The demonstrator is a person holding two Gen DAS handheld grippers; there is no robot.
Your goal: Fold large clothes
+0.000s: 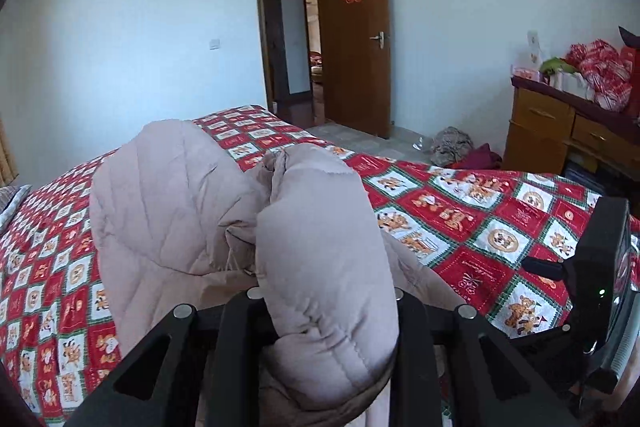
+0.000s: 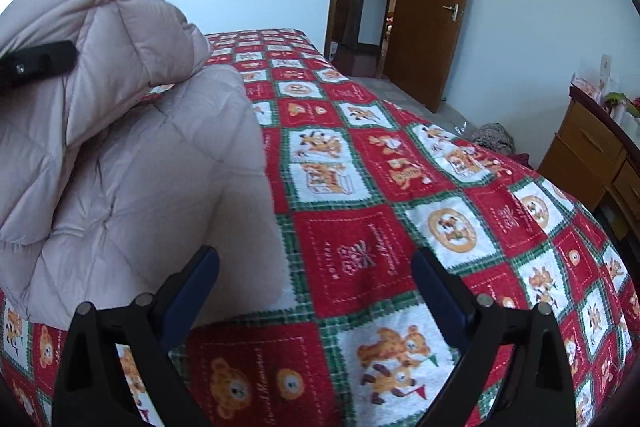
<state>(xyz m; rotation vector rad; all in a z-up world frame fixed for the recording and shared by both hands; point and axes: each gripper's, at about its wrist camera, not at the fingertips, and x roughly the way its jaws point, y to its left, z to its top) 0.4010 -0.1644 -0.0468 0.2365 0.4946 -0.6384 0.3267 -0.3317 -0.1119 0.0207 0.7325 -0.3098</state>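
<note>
Bedroom w/ pale walls, open brown door (image 1: 356, 35) at the far side, and a bed (image 2: 420, 187) under a red/green/white bear-print cover that takes up most of both views.

Task item: a big puffy beige quilted coat (image 1: 168, 211), lying on the bed toward its left side. Part of it (looks like a sleeve or a front panel) is lifted and runs between the fingers of the left gripper (image 1: 328, 315), which are pinching that thick padded roll. In the right wrist view the lifted section hangs over the rest of the coat, w/ a left finger tip dark against the fabric.

Right gripper (image 2: 316, 291) is empty, fingers spread wide, hovering over bare cover just beside the coat's right edge, not touching it as far as I can tell.

Progress, judged: early to mid. One part is being brought over the body, but the coat is bulky, rumpled, no neat rectangle yet. Left to do, prob: lay that part flat, other side in, fold lengthwise, press air out.

Further out: wooden dresser (image 1: 560, 131) at right w/ red bundles on top, clothes heap (image 1: 452, 143) on the floor near the door.
</note>
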